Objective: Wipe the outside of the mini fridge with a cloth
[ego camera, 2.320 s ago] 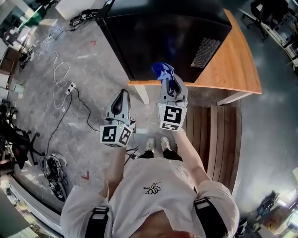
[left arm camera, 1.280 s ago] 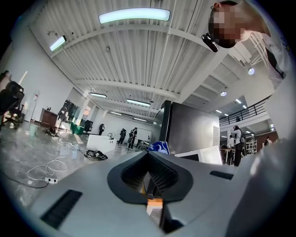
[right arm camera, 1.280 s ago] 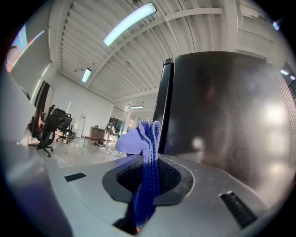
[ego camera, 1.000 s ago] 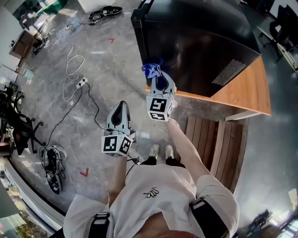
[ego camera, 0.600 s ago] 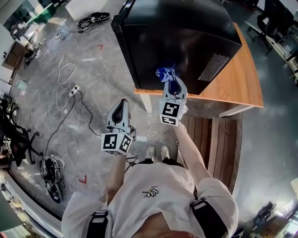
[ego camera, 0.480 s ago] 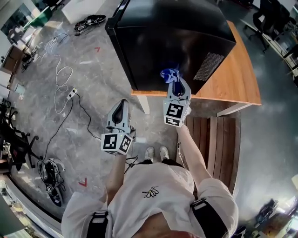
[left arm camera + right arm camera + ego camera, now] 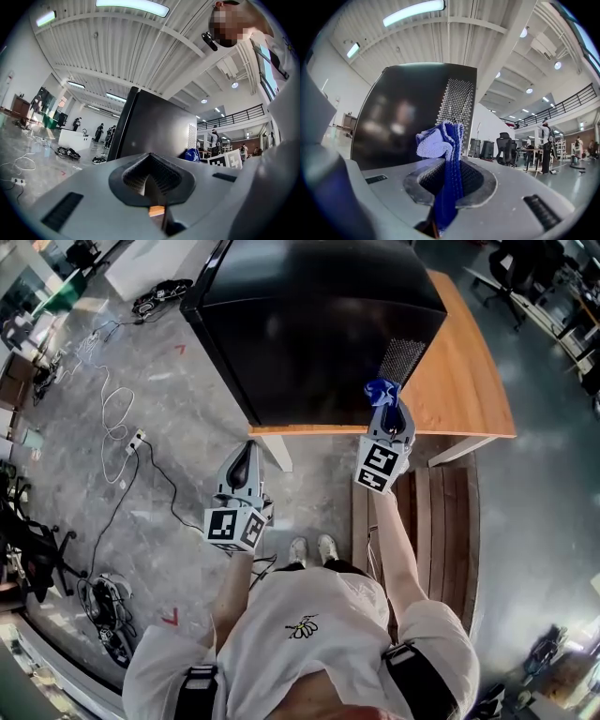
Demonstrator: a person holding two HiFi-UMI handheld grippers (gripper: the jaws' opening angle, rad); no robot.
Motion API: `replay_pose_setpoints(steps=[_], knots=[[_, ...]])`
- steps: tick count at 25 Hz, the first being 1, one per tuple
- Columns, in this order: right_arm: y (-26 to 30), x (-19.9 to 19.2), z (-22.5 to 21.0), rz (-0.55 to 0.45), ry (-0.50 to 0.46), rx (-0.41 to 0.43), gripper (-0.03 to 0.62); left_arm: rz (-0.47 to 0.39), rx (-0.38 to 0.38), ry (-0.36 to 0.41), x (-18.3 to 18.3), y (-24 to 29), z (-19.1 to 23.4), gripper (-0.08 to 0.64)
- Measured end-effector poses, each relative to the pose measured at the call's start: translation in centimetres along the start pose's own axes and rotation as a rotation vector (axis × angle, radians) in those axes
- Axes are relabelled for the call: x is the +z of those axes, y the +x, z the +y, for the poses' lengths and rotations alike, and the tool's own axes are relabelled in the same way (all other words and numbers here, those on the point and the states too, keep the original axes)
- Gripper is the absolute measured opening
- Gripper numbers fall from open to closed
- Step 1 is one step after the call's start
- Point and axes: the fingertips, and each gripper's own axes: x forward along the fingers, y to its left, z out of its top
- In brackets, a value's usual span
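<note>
- Cloth (image 7: 382,390), blue, bunched, clamped between the jaws of the right gripper (image 7: 388,413); a crumpled end sticks out past the tips.
- Person's white shoes (image 7: 312,549) on grey floor, w/ wooden slats (image 7: 441,521) just to the right of them.
- Left gripper (image 7: 246,454): jaws pressed together, nothing btwn them. Held low at waist height, elbow bent, tips pointing fwd over bare floor, short of the table's white leg (image 7: 281,451).
- Right arm stretched fwd and up, forearm bare. Gripper tips sit at the near right corner of the mini fridge (image 7: 309,324), right by the vent grille (image 7: 401,360). Can't tell if cloth touches the surface.
- Mini fridge is black and glossy, sits on left part of wooden table (image 7: 459,381); bare tabletop to its right. Nothing btwn cloth and fridge wall.
- Left of fridge: white cables (image 7: 112,418) looped on floor, power strip (image 7: 138,439) w/ black lead.
- Farther off: office chairs (image 7: 501,145) and desks, a few ppl standing (image 7: 77,124), blurry.
</note>
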Motion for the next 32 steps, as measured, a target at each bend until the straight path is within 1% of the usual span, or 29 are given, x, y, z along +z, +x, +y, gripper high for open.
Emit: replay_pose_setpoints(steps=[2, 5, 11, 15, 17, 20, 22, 24, 26, 28, 30, 32], knots=[[0.0, -0.1, -1.0, -0.001, -0.006, -0.022, 0.062, 0.006, -0.002, 0.003, -0.1, 0.1, -0.2, 0.005], [0.0, -0.2, -1.7, -0.004, -0.019, -0.034, 0.063, 0.006, 0.010, 0.007, -0.1, -0.1, 0.2, 0.005], [-0.2, -0.7, -3.1, 0.018, 0.037, -0.083, 0.063, 0.005, 0.046, -0.002, -0.1, -0.9, 1.3, 0.005], [0.0, -1.2, -3.5, 0.024, 0.030, -0.100, 0.063, 0.004, 0.052, 0.000, -0.1, -1.0, 1.6, 0.005], [0.0, -1.6, -4.2, 0.031, 0.041, -0.125, 0.063, 0.003, 0.052, 0.003, -0.1, -1.0, 1.6, 0.005], [0.0, -2.3, -6.3, 0.059, 0.089, -0.193, 0.063, 0.005, 0.054, 0.004, -0.2, -1.1, 1.6, 0.005], [0.0, -2.6, -7.7, 0.070, 0.086, -0.232, 0.063, 0.010, 0.059, 0.004, -0.3, -1.2, 1.7, 0.005], [-0.4, -2.4, -8.4, 0.064, 0.068, -0.244, 0.063, 0.011, 0.061, 0.004, -0.5, -1.3, 1.8, 0.005], [-1.1, -2.1, -8.4, 0.052, 0.063, -0.232, 0.063, 0.013, 0.058, 0.004, -0.7, -1.2, 1.6, 0.005], [-2.2, -2.0, -7.6, 0.045, 0.073, -0.202, 0.063, 0.021, 0.050, 0.001, -1.1, -1.2, 1.4, 0.005], [-3.8, -2.0, -5.4, 0.044, 0.089, -0.148, 0.061, 0.031, 0.044, 0.004, -1.5, -1.3, 1.4, 0.005], [-5.3, -2.1, -1.9, 0.044, 0.097, -0.068, 0.063, 0.034, 0.048, 0.021, -1.6, -1.5, 1.8, 0.005]])
